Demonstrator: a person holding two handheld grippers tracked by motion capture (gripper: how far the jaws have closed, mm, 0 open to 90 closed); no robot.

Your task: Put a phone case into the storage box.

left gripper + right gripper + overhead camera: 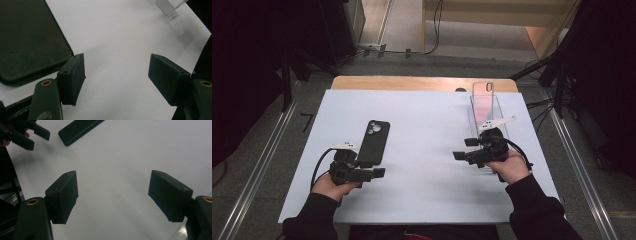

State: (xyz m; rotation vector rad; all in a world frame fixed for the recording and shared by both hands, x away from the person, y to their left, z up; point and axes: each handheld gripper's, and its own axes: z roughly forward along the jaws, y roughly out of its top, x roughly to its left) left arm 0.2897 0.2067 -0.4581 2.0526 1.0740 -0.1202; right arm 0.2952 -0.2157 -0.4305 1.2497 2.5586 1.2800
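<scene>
Left gripper (pixel 379 172): jaws apart, nothing between them; bare white sheet shows in the gap in the left gripper view (pixel 116 80). Held low over the table, jaws pointing toward the table's middle.

Right gripper (pixel 459 155): jaws apart and empty too; its own view (pixel 112 197) looks along them at bare sheet. Jaws point across toward the left gripper, which shows far off in that view (pixel 37 135).

Dark phone case (pixel 373 142): lies flat, camera cut-out at the far end, long axis running away from the person. Its near end sits just beside the left gripper, outside the jaws. In the left gripper view its rounded corner (pixel 30 42) lies right against the outer side of one pad, not between the pads.

Clear phone case (pixel 483 97): stands tilted in a clear stand (pixel 502 127) beyond the right gripper. Contact with the gripper body cannot be told.

White sheet (pixel 427 150): covers the table top; smooth.

Risk, left: closing now would likely catch air, or the pad would nudge the case's corner and skate it over the sheet, since the case lies off to one side.

Risk, right: the hand works close in front of the clear stand; a careless swing could knock it and tip the clear case out.

Risk, both: the jaws face each other; converging on the dark case could bring them together.
</scene>
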